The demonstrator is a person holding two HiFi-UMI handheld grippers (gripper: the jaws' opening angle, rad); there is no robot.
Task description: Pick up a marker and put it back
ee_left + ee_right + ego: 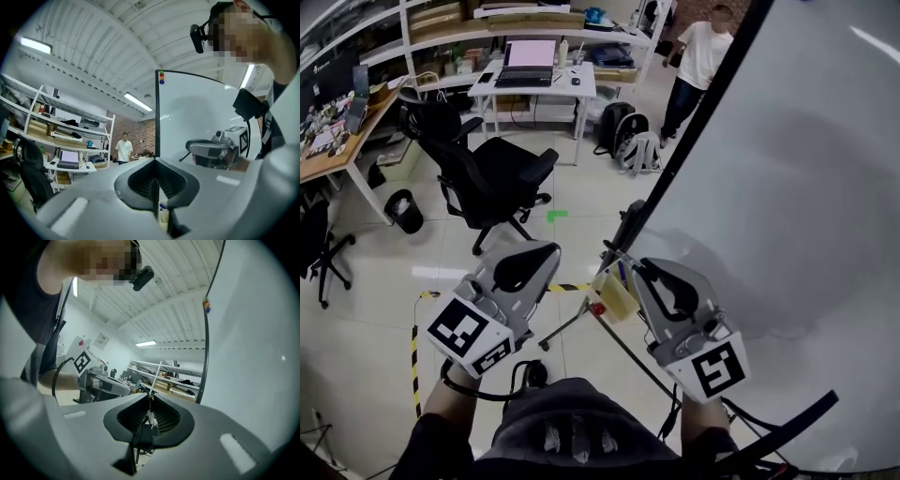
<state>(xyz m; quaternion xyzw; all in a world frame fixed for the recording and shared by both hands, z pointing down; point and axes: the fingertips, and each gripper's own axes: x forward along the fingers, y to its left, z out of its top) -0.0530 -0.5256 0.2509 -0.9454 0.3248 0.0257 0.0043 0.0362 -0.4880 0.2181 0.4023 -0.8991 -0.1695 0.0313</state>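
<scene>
Marker hangs upright, pinched in the right tongs just above the yellow box; left tongs closed, empty.

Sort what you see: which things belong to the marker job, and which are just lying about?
Job: dark slim marker; pale yellow marker box; large white whiteboard.
Lying about: black office chair; open laptop; grey backpack.

A dark slim marker with a pale band is clamped between the jaws of the right tool, lying along them, beside the dark edge of the whiteboard.
</scene>
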